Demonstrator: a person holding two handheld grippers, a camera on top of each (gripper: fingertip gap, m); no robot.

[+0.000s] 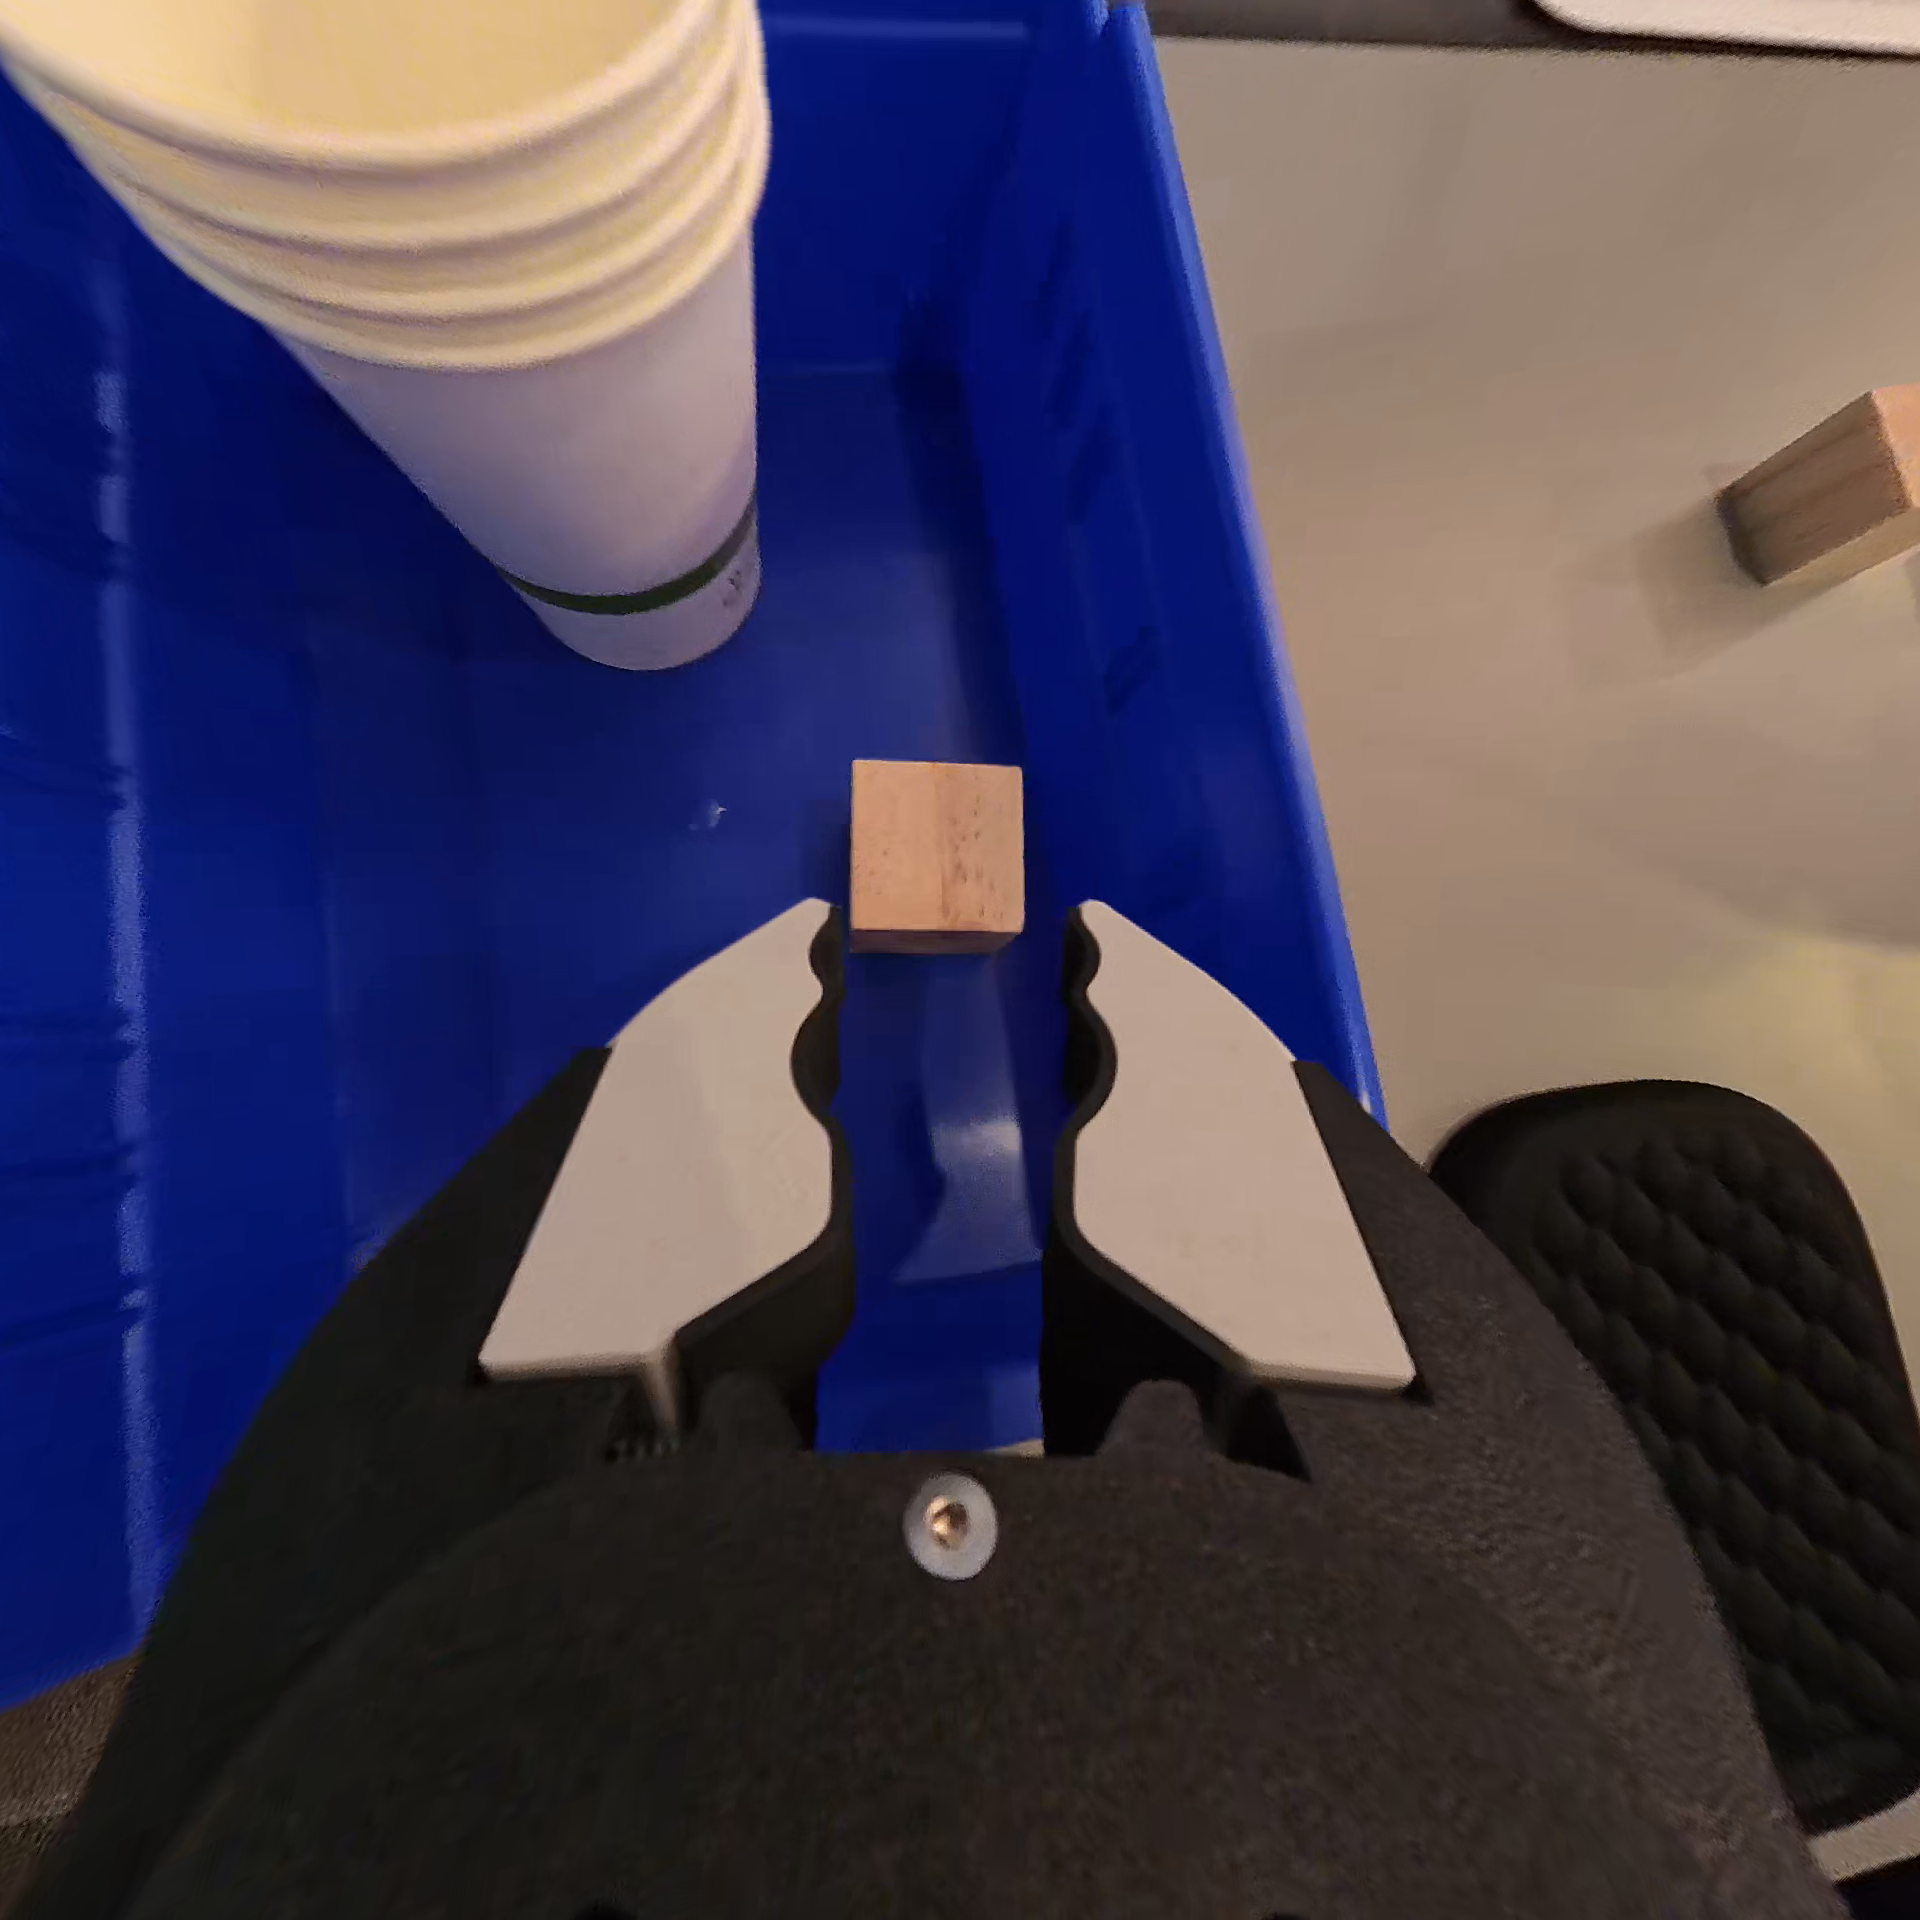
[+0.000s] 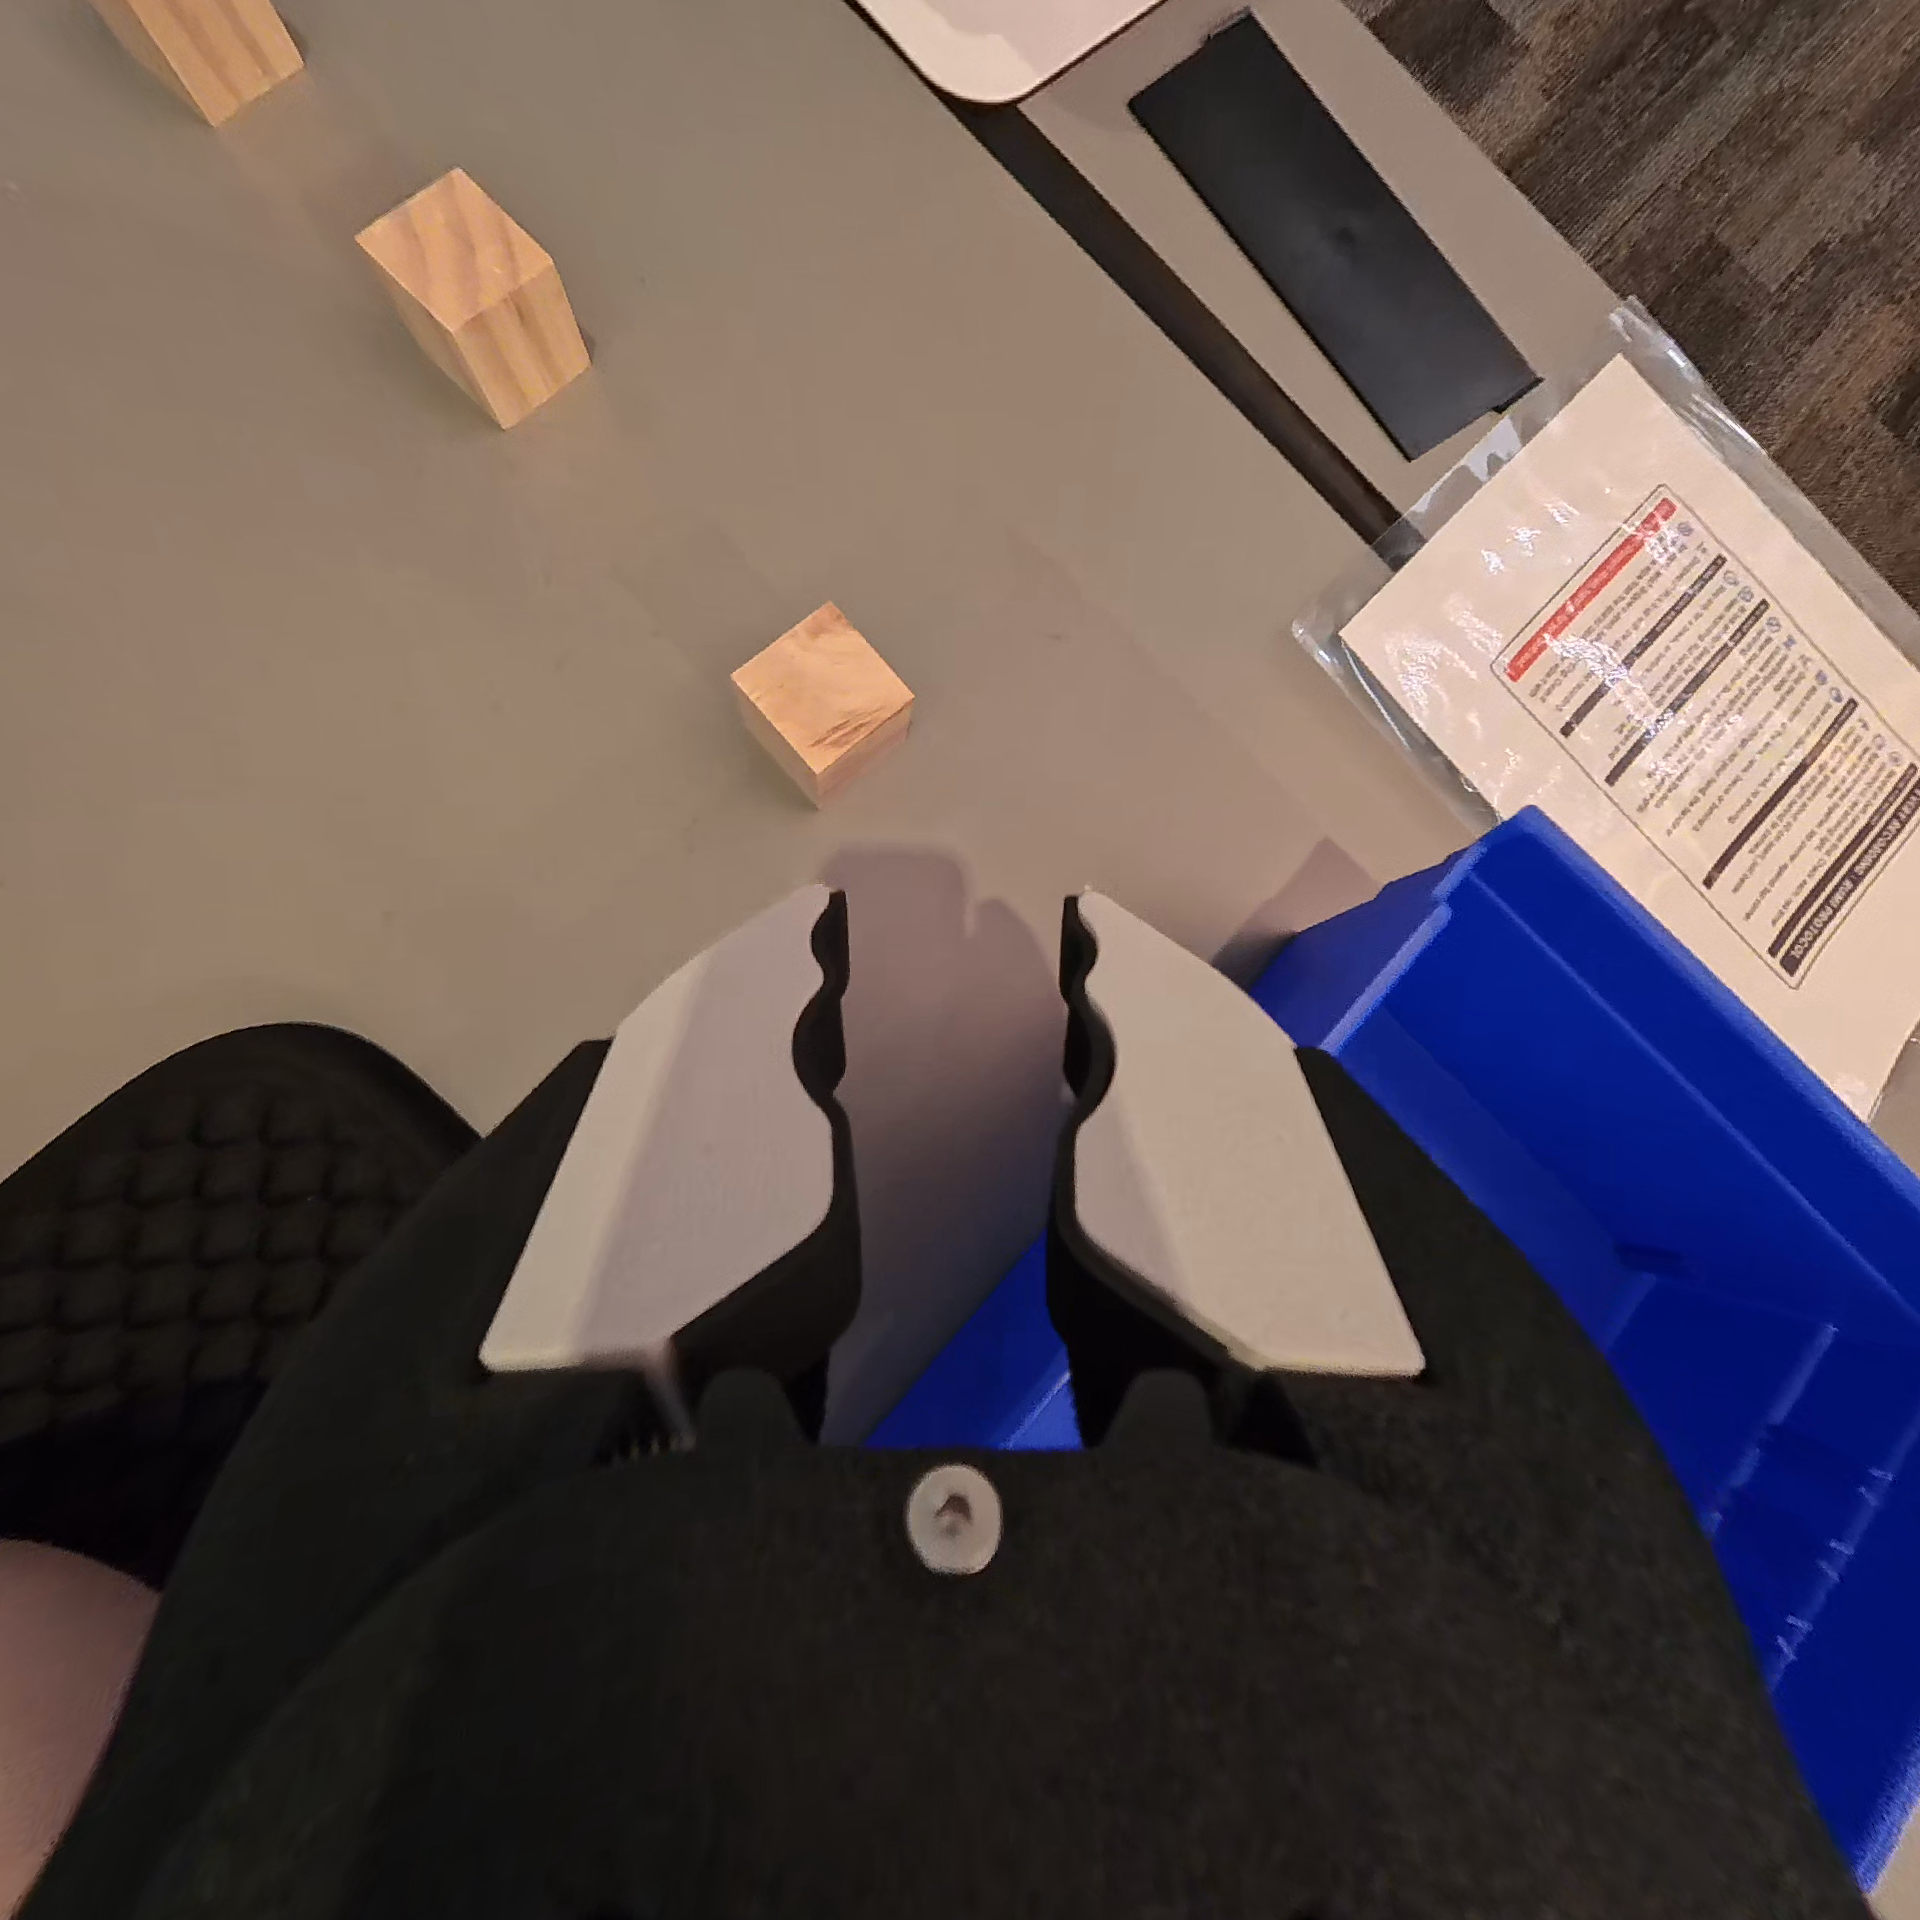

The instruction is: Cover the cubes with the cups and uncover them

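In the left wrist view a wooden cube (image 1: 937, 854) lies on the floor of a blue bin (image 1: 520, 935). My left gripper (image 1: 951, 914) is open and empty, its tips just short of the cube. A stack of white paper cups (image 1: 499, 281) stands in the bin to the far left. Another wooden cube (image 1: 1829, 499) lies on the grey table to the right. In the right wrist view my right gripper (image 2: 954, 904) is open and empty above the table. A wooden cube (image 2: 823, 701) lies just ahead of it, with two more farther left (image 2: 473, 296) (image 2: 208, 47).
A second blue bin (image 2: 1558, 1195) sits to the right of my right gripper. A printed sheet in a clear sleeve (image 2: 1662, 707) and a black flat pad (image 2: 1330, 234) lie beyond it. A black mesh chair (image 1: 1714, 1351) is at the table's near edge.
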